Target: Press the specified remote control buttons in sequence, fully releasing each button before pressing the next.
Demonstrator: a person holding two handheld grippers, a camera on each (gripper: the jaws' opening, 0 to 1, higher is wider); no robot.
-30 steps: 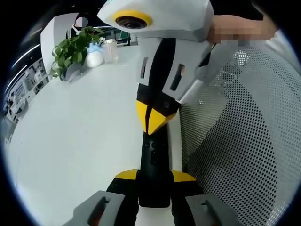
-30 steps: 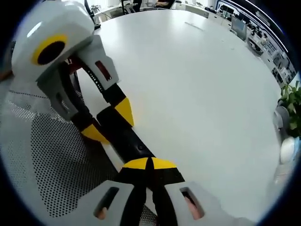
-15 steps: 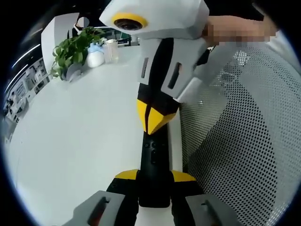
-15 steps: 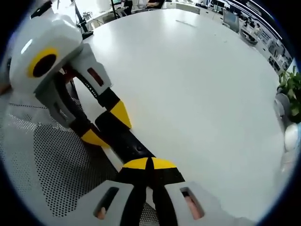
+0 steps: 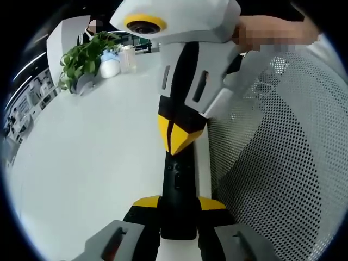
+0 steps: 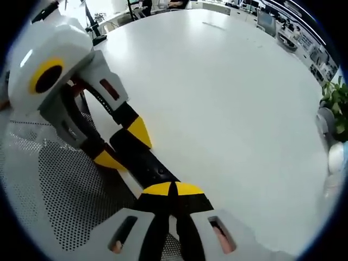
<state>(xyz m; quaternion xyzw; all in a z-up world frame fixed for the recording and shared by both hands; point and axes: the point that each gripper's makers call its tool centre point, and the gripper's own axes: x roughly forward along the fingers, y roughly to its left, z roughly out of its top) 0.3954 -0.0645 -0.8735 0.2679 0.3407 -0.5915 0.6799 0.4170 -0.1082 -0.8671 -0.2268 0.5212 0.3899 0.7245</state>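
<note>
Left gripper view: remote (image 5: 178, 187) between left fingers (image 5: 145, 202), top hidden under closed right gripper (image 5: 175, 142).

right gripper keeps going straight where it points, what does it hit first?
The black remote, right at the shut tip of the right gripper; contact can't be confirmed. Beyond it sits the left gripper.

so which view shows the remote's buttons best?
The left gripper view. The remote runs straight up from between the left gripper fingers, with buttons visible on its top face below the right gripper tip. In the right gripper view the remote lies at a slant, dark, with its buttons hard to make out.
</note>
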